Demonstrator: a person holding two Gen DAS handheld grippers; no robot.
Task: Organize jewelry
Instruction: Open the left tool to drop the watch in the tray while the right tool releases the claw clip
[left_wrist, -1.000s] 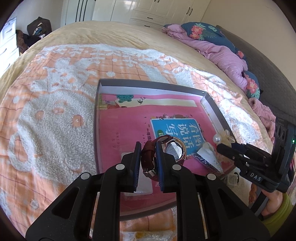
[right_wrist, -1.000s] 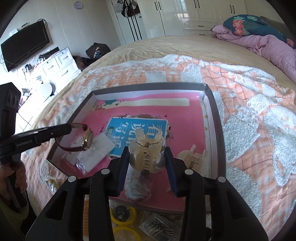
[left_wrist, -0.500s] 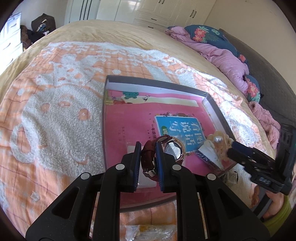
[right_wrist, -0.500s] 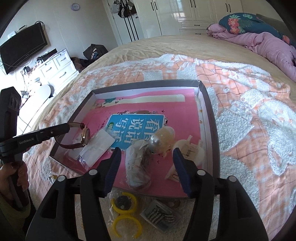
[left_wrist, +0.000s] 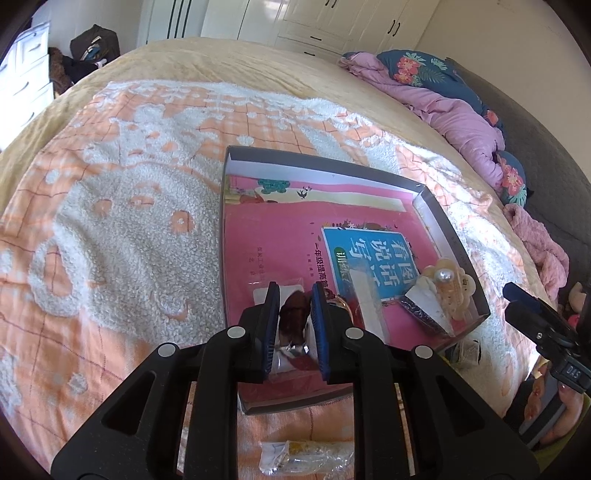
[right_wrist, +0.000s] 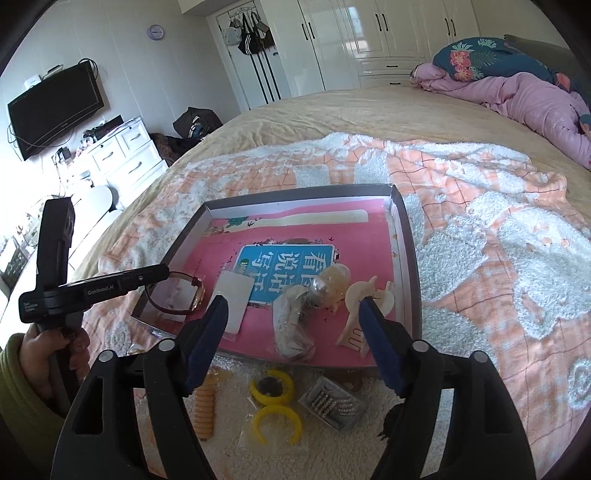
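A grey box lid (left_wrist: 456, 236) (right_wrist: 403, 218) lined with a pink book lies on the bed. My left gripper (left_wrist: 294, 295) is shut on the brown strap of a watch (left_wrist: 291, 319) and holds it over the box's near left corner; the watch (right_wrist: 173, 297) hangs from it in the right wrist view. My right gripper (right_wrist: 293, 306) is open and empty above the box's near edge. A cream hair claw with a pearl (right_wrist: 330, 282) (left_wrist: 447, 282) lies in the box beside a second cream claw (right_wrist: 364, 306).
In the box lie a clear bag of jewelry (right_wrist: 291, 325) and a flat white packet (right_wrist: 234, 295). On the blanket in front of it are yellow bracelets in a bag (right_wrist: 275, 404), a bag of beads (right_wrist: 328, 402) and a beige coil hair tie (right_wrist: 205, 406). A pink quilt (right_wrist: 532, 99) lies at the far right.
My right gripper let go of the pearl hair claw, which now lies in the box, then opened wide and drew back. My left gripper keeps the watch.
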